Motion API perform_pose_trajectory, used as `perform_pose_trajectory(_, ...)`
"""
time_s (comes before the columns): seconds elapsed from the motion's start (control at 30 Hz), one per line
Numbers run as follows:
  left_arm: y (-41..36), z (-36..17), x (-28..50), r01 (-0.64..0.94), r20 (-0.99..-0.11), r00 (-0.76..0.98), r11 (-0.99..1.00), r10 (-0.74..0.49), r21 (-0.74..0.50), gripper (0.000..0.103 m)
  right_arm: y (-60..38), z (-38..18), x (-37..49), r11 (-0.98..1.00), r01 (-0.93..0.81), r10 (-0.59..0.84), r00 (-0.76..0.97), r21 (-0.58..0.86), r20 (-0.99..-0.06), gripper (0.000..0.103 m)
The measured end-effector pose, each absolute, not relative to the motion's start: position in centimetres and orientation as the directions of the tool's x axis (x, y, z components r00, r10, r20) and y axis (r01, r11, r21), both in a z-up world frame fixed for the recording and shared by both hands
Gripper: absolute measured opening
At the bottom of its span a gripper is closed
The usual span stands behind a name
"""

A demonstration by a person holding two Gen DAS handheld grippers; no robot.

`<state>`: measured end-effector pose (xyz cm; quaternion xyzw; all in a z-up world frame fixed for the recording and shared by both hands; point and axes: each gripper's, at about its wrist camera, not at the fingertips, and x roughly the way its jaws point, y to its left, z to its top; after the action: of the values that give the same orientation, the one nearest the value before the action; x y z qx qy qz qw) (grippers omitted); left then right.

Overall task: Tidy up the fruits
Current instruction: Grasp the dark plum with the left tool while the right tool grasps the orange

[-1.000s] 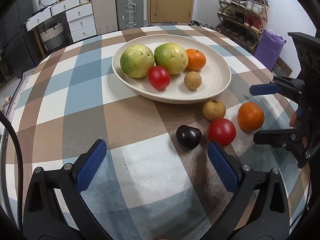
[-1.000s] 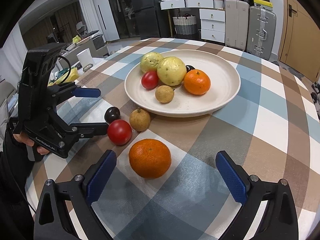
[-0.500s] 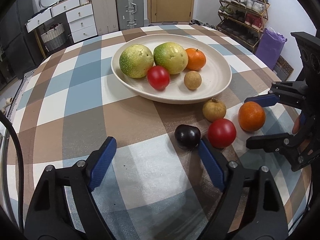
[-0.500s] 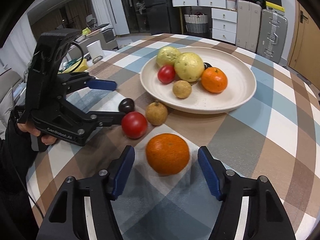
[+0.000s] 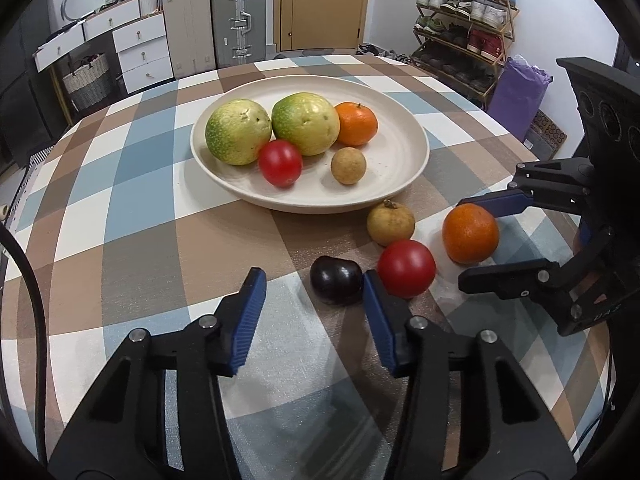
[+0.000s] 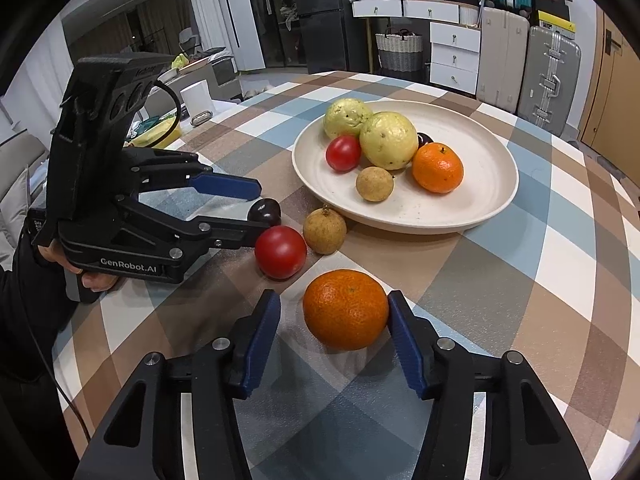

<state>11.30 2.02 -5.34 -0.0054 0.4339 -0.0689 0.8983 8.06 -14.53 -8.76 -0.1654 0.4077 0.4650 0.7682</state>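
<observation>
A round table (image 5: 132, 216) with a blue, brown and white checked cloth holds a wide cream plate (image 5: 404, 148) and four loose fruits.

From the left wrist camera, the loose fruits sit just outside the plate's rim at about 5 o'clock. A dark plum (image 5: 336, 280) lies nearest, just beyond the tips of the left gripper (image 5: 312, 312), whose blue-padded jaws are spread apart with nothing between them; the right-hand pad sits close beside the plum. A red tomato (image 5: 406, 268) is immediately at the plum's 3 o'clock, and a tan longan (image 5: 391, 224) sits at the tomato's 11 o'clock, close to the plate's edge. A loose orange (image 5: 471, 233) lies at the tomato's 2 o'clock.

From the right wrist camera, the right gripper (image 6: 334, 326) has its jaws spread around that orange (image 6: 345, 309); one pad touches the fruit's side while a gap shows at the other, so it is not yet clamped. The left gripper (image 6: 256, 210) blocks part of the plum from this angle.

Inside the plate are two large green-yellow guavas (image 5: 238, 132) side by side, a second tomato (image 5: 280, 163) in front of them, a small longan (image 5: 348, 165) and a second orange (image 5: 356, 124). The right camera also shows a dark fruit (image 6: 424, 139) tucked behind a guava.

Beyond the table stand suitcases (image 5: 236, 20), white drawers (image 5: 140, 44) and a shoe rack (image 5: 464, 20).
</observation>
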Motion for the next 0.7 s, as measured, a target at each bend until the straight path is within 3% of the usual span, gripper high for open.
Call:
perform_pose_trajectory(0.17, 1.6, -5.2, 11.1, 0.154, -0.77, 0.615, 0.984, -0.17, -0.095, 0.023, -14.6, -8.6, 8.2, 0.516, -0.847, 0.586, 0.24, 0.128, -0.774, 0.054)
perform_pose_trajectory(0.5, 2.0, -4.7, 11.0, 0.139, -0.754, 0.632, 0.984, -0.177, -0.114, 0.023, -14.8, -8.8, 8.2, 0.519, -0.846, 0.579, 0.244, 0.121, -0.778, 0.051)
perform_pose_trajectory(0.7, 2.6, -4.3, 10.8, 0.125, -0.737, 0.652, 0.984, -0.179, -0.129, 0.023, -14.7, -8.9, 8.1, 0.524, -0.846, 0.567, 0.258, 0.101, -0.782, 0.042)
